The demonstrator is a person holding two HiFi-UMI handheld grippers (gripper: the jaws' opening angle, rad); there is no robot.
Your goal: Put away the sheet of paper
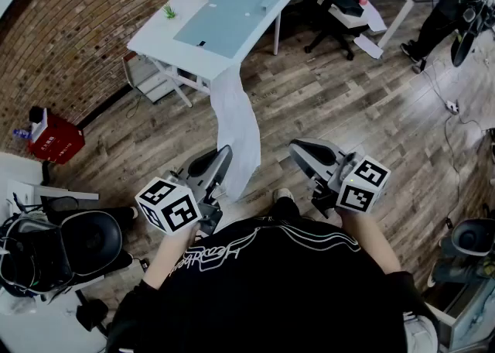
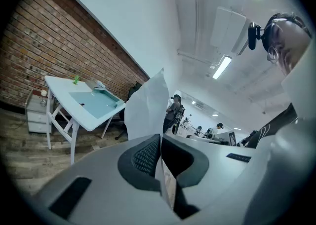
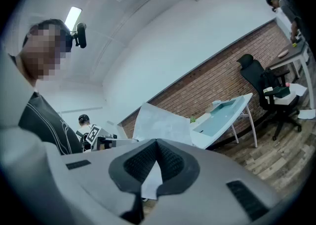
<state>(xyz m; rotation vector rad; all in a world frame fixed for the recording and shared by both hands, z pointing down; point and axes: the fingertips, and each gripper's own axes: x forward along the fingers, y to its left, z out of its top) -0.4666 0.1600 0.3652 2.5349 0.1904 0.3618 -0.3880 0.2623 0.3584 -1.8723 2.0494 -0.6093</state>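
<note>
The white sheet of paper (image 1: 238, 123) hangs long and curved over the wooden floor, reaching from my left gripper (image 1: 223, 158) toward the white table (image 1: 155, 40). In the left gripper view the left gripper (image 2: 160, 140) is shut on the sheet's near edge, and the paper (image 2: 148, 105) rises upright beyond the jaws. My right gripper (image 1: 298, 150) is held level to the right of the sheet and apart from it. Seen in its own view, the right gripper (image 3: 157, 143) has its pads together with nothing held, and the paper (image 3: 163, 123) shows behind them.
The table carries a light blue mat (image 1: 224, 15) and a small green plant (image 1: 168, 11), with a drawer unit (image 1: 151, 77) beneath. A black office chair (image 1: 340, 7) stands right of it. A red box (image 1: 54, 141) and another chair (image 1: 81, 243) are at left. A person (image 1: 448, 3) stands far right.
</note>
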